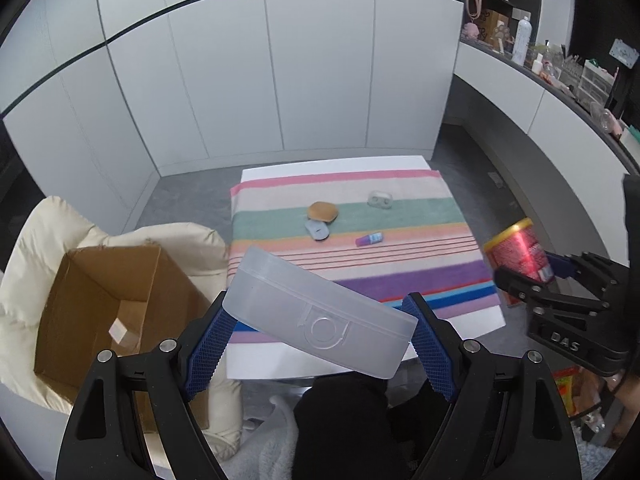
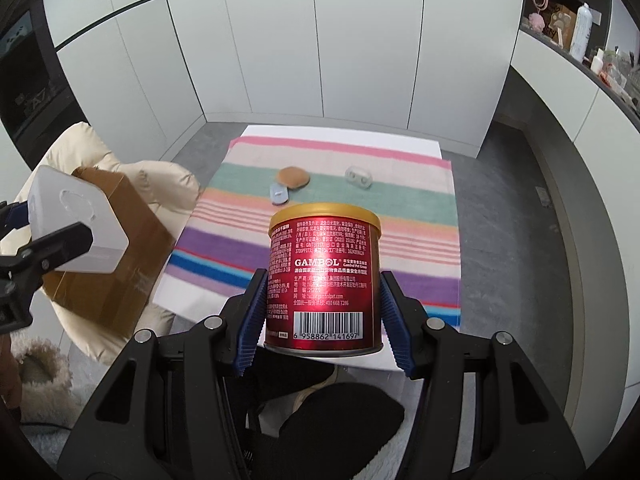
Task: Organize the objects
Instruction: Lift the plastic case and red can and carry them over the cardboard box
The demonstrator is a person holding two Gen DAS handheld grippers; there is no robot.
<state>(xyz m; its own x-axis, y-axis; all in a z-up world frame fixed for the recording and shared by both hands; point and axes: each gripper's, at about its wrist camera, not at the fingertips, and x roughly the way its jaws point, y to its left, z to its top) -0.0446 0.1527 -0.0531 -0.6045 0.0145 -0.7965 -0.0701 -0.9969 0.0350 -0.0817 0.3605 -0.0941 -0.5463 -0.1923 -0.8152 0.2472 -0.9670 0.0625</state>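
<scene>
The translucent white plastic box [image 1: 320, 316] and red metal can with gold lid [image 2: 324, 280] hang clamped in the jaws, near the brown cardboard box [image 1: 112, 312]; I judge the carrying step, and next is lowering them into it.

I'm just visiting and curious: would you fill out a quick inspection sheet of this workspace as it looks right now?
Surface: white table covered by a striped towel.
Job's things: brown bun-shaped item, grey oval piece, clear case and small purple bottle lie on the towel; open cardboard box sits on a cream cushion to the left.
Clutter: crowded shelf at right.
Grippers: left gripper holds a translucent plastic box; right gripper holds a red can.
Cables: nothing seen.
Surroundings: white cabinet wall, grey floor.
</scene>
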